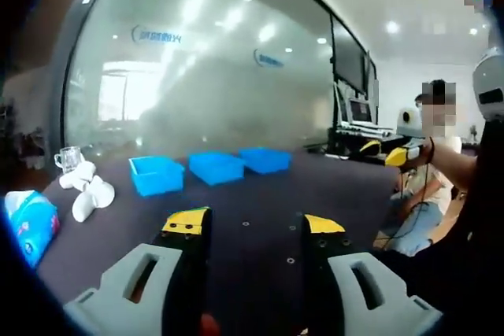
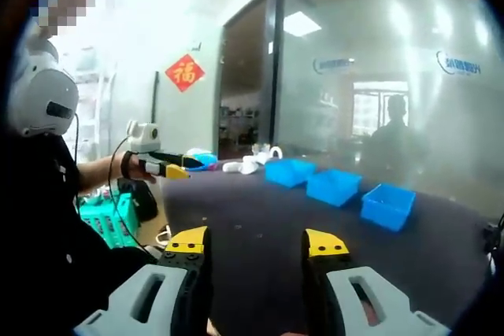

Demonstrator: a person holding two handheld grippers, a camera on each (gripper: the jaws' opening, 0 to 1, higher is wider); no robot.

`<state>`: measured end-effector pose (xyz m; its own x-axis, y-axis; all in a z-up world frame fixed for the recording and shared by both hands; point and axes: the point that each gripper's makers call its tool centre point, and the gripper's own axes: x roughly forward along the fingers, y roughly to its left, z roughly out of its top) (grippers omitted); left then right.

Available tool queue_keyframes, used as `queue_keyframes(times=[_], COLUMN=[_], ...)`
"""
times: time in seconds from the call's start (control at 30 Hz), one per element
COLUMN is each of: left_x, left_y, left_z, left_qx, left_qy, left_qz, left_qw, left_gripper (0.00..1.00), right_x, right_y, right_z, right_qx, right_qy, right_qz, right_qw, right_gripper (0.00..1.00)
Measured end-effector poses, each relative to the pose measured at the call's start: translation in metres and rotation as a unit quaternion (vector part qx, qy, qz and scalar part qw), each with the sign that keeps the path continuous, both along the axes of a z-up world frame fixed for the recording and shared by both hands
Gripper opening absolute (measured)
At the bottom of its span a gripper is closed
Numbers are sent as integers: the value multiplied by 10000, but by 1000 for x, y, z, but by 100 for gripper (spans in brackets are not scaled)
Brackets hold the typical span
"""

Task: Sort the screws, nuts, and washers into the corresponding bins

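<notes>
- Bins (image 1: 213,168): three blue, in a row on dark table (image 1: 331,186), far side, well ahead of both grippers.
- Small hardware (image 1: 290,260) scattered on table just ahead of left gripper (image 1: 256,224); too small to type.
- Left gripper released, nothing between jaws.
- Right gripper (image 2: 256,241) released, also empty.
- Left looks nearer the hardware.

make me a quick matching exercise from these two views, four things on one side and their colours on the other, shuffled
Things:
1. bins
2. table top
3. jaw tips of the left gripper
4. paper square on the wall

Colours:
A. red
B. yellow
C. blue
D. dark grey

Pairs: 1-C, 2-D, 3-B, 4-A
</notes>
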<state>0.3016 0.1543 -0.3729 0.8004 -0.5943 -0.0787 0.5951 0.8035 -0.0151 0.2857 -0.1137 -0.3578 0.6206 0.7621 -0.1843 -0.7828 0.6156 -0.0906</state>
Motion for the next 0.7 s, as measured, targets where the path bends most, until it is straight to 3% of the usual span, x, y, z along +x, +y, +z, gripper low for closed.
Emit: queue_keyframes(times=[0.33,0.7], left_x=[-15,-25], left_y=[3,-4], left_z=[-4,-9], left_qx=[23,108], left_qy=[192,261], left_qz=[-155,-311], left_qw=[9997,9991], left_gripper=[44,44], right_x=[5,15], right_y=[13,33], right_z=[-8,-13], right_qx=[-783,-1719], right_qy=[282,478], right_qz=[536,1120], right_qw=[9951,9776], right_gripper=[39,37])
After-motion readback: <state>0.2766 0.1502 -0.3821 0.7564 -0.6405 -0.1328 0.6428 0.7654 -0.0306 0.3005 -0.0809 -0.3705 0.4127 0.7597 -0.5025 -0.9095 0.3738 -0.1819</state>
